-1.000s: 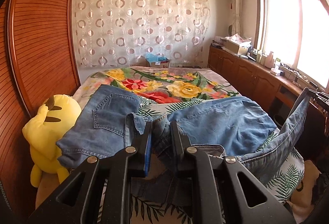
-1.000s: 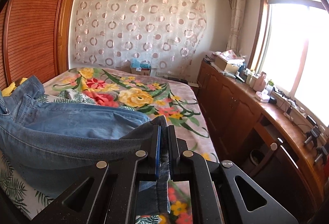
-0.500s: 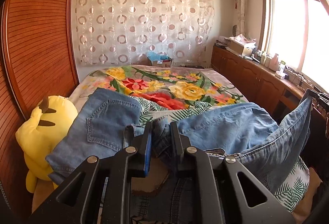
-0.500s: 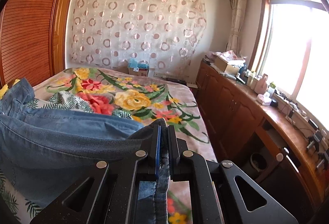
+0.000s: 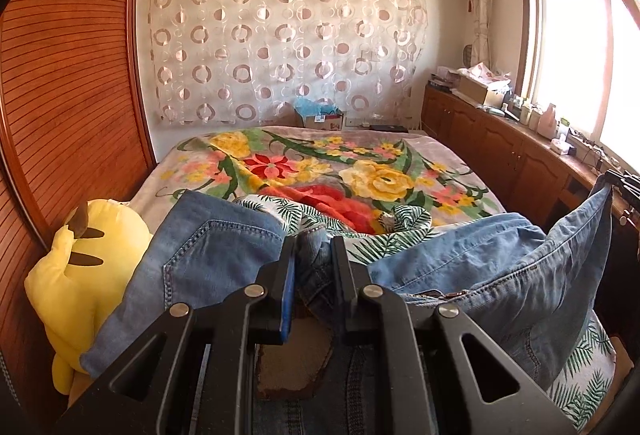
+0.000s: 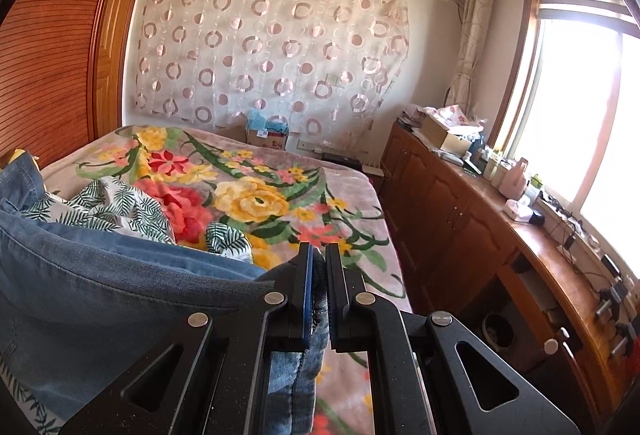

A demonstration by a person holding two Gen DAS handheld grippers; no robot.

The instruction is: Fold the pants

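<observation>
Denim pants (image 5: 472, 267) hang between my two grippers above the floral bed (image 5: 360, 155), lifted at the near end. My left gripper (image 5: 313, 251) pinches bunched waistband fabric; my right gripper (image 6: 316, 259) clamps a folded edge. Yellow plush toy (image 5: 76, 267) lies left, touching the pants.
</observation>
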